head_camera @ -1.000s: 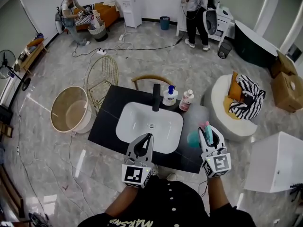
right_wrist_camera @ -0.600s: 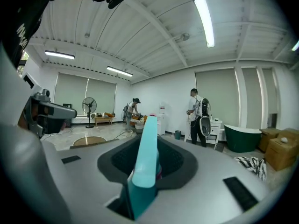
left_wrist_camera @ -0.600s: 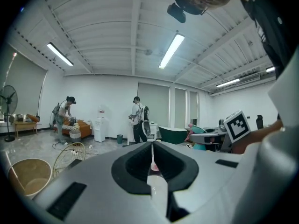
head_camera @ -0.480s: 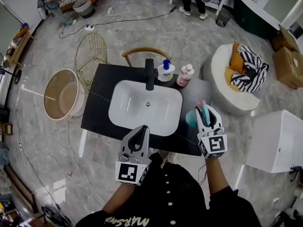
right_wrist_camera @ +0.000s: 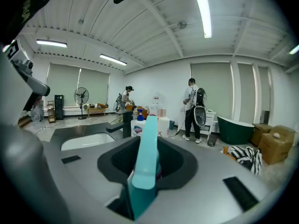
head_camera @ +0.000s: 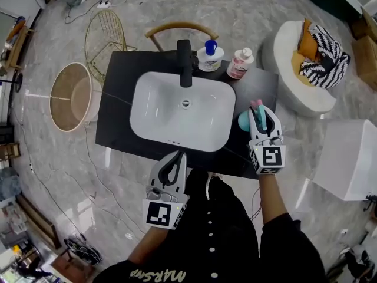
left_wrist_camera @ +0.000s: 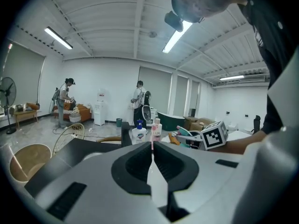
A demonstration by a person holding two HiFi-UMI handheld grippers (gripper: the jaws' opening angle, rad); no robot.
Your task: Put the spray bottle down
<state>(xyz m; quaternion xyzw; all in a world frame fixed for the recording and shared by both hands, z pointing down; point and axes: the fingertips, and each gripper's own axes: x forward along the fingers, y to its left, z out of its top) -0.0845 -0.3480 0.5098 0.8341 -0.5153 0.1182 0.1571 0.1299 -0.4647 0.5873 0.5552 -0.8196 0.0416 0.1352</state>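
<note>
A person in a black buttoned shirt (head_camera: 218, 240) stands at a washstand, a hand-held gripper in each hand. The left gripper (head_camera: 178, 157) sits nearest, at the front edge of the black stone countertop (head_camera: 115, 119), its jaws pressed together with nothing between them. The right gripper (head_camera: 262, 114) pinches a teal plastic spray bottle (head_camera: 242, 121) by its upper part, over the countertop's right side just beside the white rectangular basin (head_camera: 159, 117). Whether the bottle's base touches the stone cannot be told. Behind the basin rises a black tap (head_camera: 185, 63). To its right stand a white pump bottle with a blue top (head_camera: 210, 56) and a pink-and-white bottle (head_camera: 240, 63). Beyond the countertop are a curved wooden chair back (head_camera: 177, 27) and a gold wire basket (head_camera: 105, 40).
</note>
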